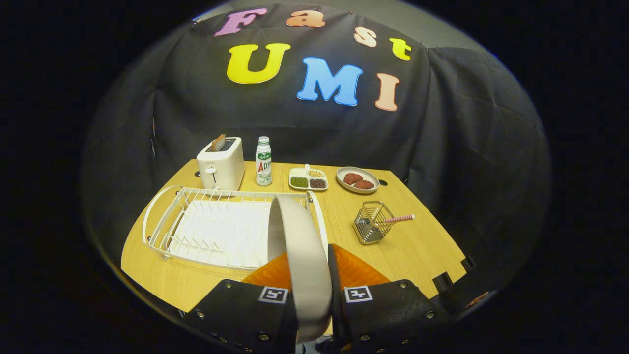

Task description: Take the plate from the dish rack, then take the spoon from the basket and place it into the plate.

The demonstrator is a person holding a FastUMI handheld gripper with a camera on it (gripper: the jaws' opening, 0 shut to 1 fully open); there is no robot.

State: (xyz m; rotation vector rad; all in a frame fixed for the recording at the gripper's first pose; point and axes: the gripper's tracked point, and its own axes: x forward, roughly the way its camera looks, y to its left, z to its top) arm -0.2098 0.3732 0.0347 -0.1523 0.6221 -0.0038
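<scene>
The claw pinches the plate on edge between its fingers, near the rack's right end; the spoon sits in the basket farther right.

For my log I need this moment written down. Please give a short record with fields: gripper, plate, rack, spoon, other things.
gripper: gripper shut on the plate
plate: plate held on edge between the fingers, over the rack's near right corner
rack: rack on the table, nothing else in it
spoon: spoon standing in the basket, right of the rack
other things: toaster, bottle
</scene>
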